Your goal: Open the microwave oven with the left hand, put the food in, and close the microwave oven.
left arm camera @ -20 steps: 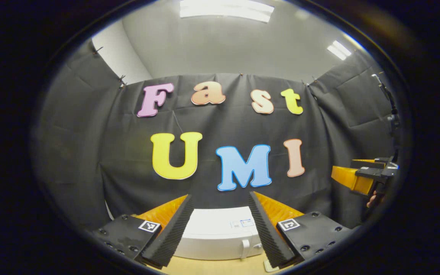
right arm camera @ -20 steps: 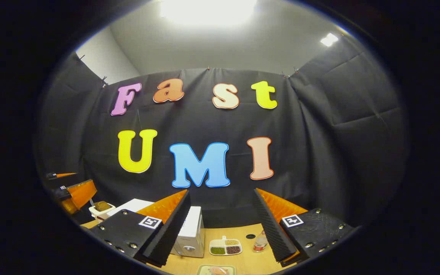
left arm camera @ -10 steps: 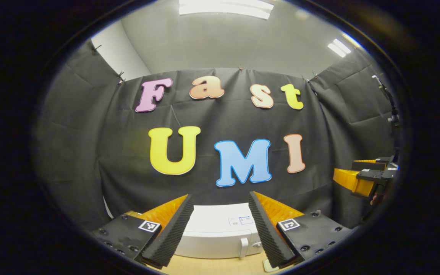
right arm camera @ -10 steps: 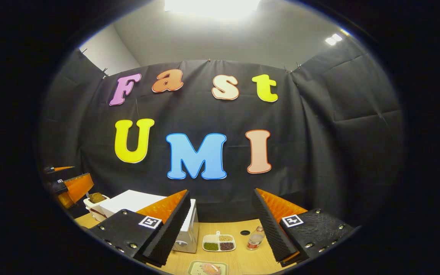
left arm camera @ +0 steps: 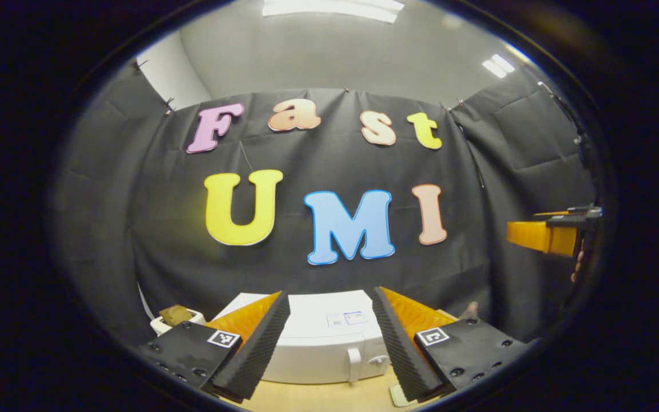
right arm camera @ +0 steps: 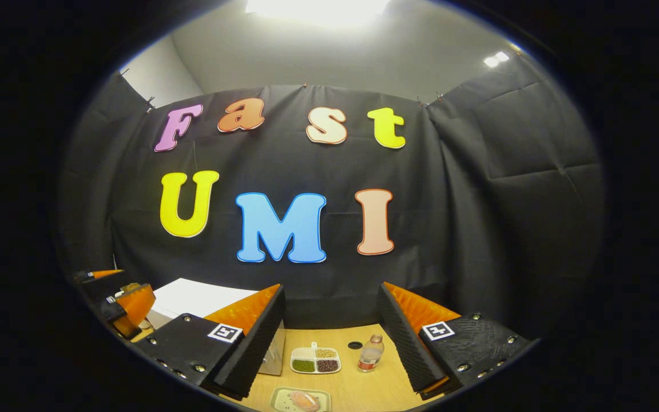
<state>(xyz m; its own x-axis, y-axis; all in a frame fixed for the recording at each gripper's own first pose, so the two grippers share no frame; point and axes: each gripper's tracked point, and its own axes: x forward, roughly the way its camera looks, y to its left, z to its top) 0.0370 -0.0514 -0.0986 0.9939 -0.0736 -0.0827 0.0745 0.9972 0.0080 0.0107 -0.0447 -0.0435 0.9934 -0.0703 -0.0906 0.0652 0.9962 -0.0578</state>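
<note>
Our left gripper (left arm camera: 329, 335) hangs in the air with its jaws wide and nothing between them. Straight ahead of it and below sits the white microwave (left arm camera: 318, 349) on the wooden table (left arm camera: 318, 397), door shut, its handle (left arm camera: 354, 364) facing us. A small cup (left arm camera: 175, 317) stands off its left finger. Our right gripper (right arm camera: 329, 335) is also spread wide and holds nothing. Ahead of it on the table lie a divided tray (right arm camera: 315, 361) and a bottle (right arm camera: 369, 355); nearer, under the fingers, the food plate (right arm camera: 301, 399). The microwave shows left of its left finger.
</note>
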